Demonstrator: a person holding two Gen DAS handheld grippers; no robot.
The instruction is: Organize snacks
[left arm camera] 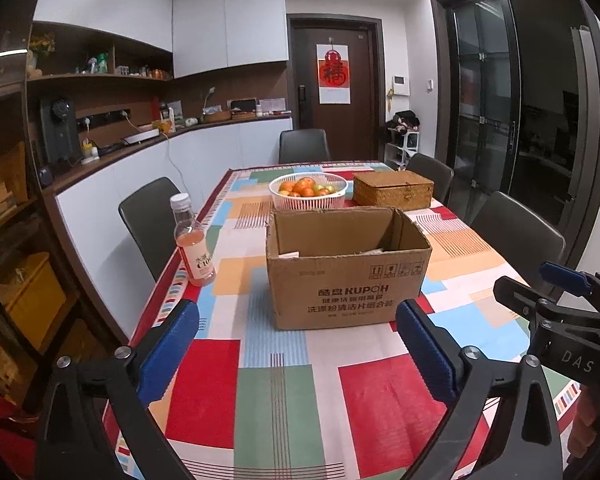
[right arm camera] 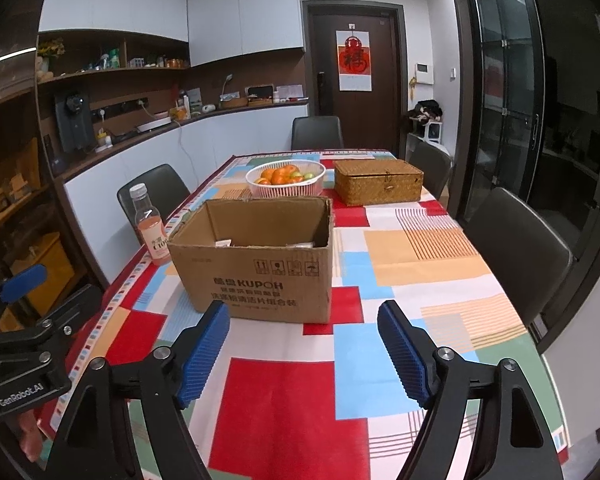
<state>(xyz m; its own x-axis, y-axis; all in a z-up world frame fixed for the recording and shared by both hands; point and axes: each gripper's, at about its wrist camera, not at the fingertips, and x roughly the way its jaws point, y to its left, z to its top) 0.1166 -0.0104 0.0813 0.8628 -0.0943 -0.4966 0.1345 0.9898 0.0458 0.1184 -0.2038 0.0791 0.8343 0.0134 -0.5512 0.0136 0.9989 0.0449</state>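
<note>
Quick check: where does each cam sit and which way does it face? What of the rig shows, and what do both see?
Left wrist: sits on the left claw, facing along the table at the cardboard box; own blue pads wide apart, right claw at right edge.
Right wrist: sits on the right claw, same heading, box left of centre; left claw at left edge.
Shared: box, pink drink bottle, fruit basket, wicker box.

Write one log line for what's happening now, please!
left hand-held gripper: open, empty | right hand-held gripper: open, empty | brown cardboard box: open-topped on table
</note>
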